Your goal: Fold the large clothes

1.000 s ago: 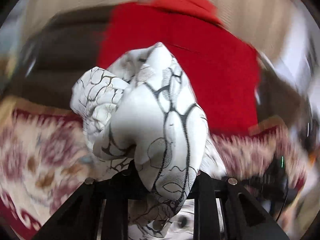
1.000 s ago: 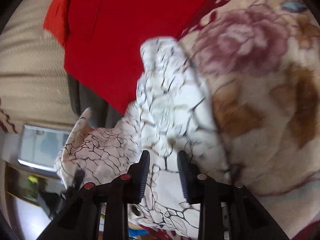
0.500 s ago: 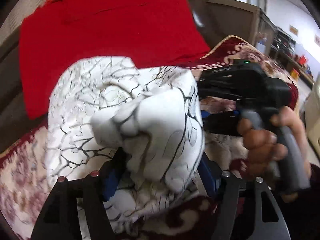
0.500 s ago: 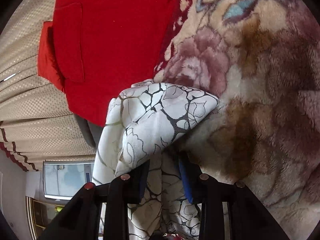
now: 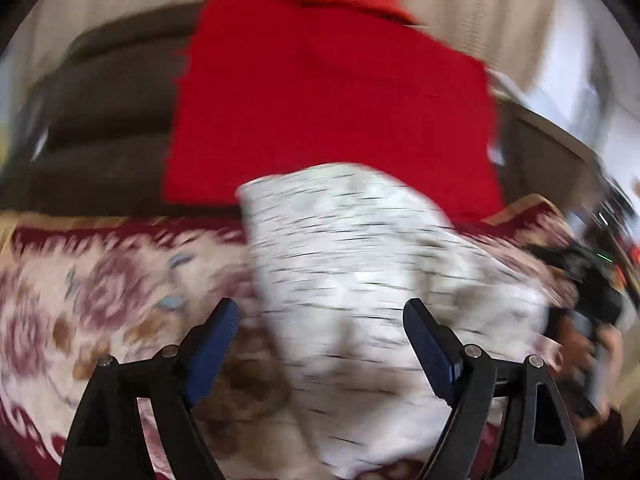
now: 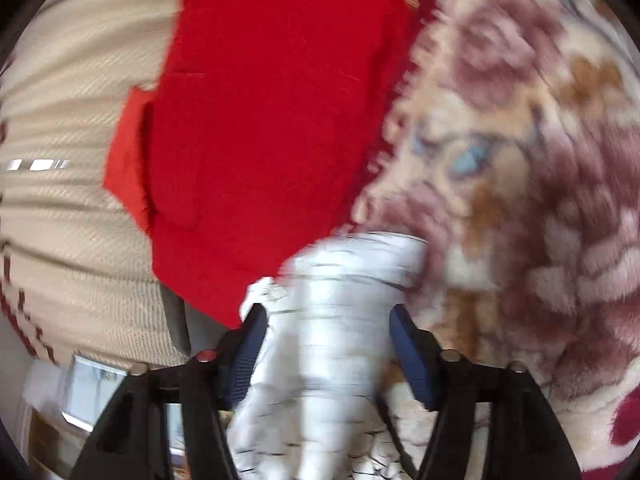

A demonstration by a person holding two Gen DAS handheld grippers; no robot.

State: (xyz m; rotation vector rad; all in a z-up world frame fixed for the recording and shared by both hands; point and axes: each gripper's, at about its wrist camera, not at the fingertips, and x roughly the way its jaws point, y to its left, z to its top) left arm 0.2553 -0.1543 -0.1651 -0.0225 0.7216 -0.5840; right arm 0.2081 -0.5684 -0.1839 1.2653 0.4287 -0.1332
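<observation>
Two claws opening, left claw [image 5: 320, 320] wide over white garment [image 5: 360, 280], right claw [image 6: 324, 336] loosely straddling it, blanket [image 5: 100, 280] beneath.

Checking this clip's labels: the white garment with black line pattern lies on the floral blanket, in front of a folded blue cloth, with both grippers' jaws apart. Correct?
Nearly. The cloth behind the white garment is red, not blue; both wrist views show it. The garment does lie on the floral blanket, and the left gripper and right gripper are opening, the garment between their jaws.

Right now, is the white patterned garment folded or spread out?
Folded: the white patterned garment lies as a compact bundle on the floral blanket, not spread.
</observation>
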